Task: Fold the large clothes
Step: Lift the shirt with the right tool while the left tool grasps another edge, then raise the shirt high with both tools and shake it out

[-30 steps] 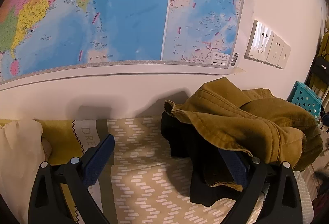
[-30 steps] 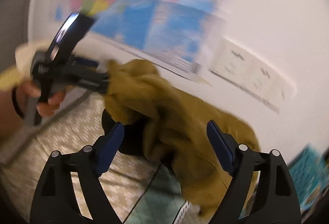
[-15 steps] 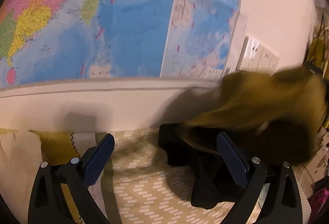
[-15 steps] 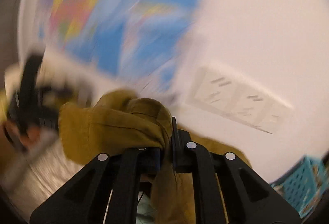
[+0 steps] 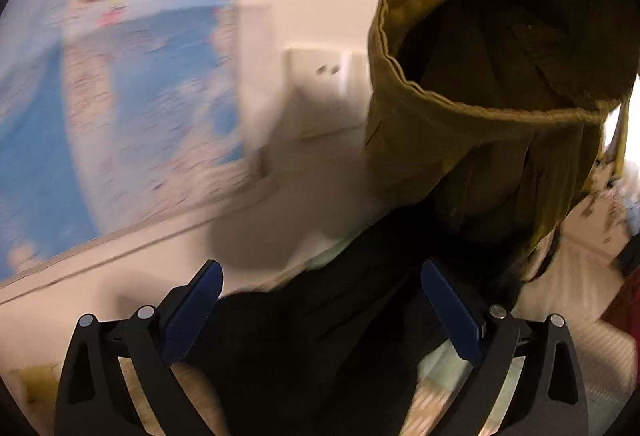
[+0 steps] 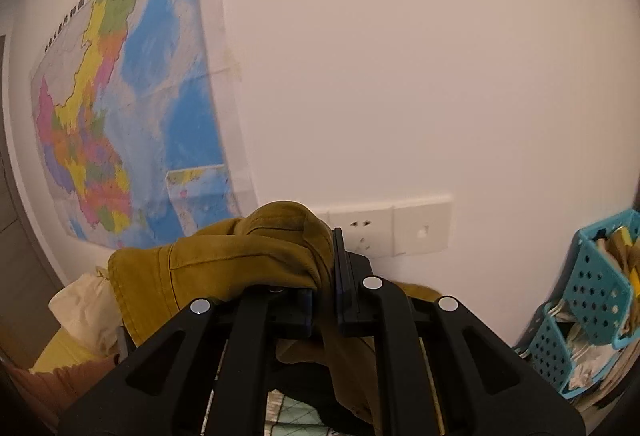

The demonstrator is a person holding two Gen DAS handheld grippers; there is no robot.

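The left gripper [image 5: 320,310] has its blue pads wide apart, just as they were a second ago, and nothing is pinched between them. A dark cloth [image 5: 320,348] lies low between and behind the pads, but I cannot tell if it touches them. What is new here is the view: the map [image 5: 120,108] has slid over to 9 o'clock and looks smeared, so this hand is swinging across. The brown jacket [image 5: 472,124] was a heap on the bed a second ago. Now it hangs in the air at 2 o'clock, above the left gripper, with its dark lining showing.

The right gripper [image 6: 324,300] has changed the most. A second ago its pads stood far apart around the jacket. Now they are squeezed together on a fold of the brown jacket [image 6: 240,260], which bunches up at 9 o'clock from the pads and droops down under them. Behind it the wall socket [image 6: 360,230] sits at 12 o'clock, and a blue basket [image 6: 592,296] is off at 3 o'clock.

So the jacket is caught and lifted off the pile. I think this is only the start of the folding. The jacket is not spread flat yet, and the left gripper probably needs to grab another part of it next.
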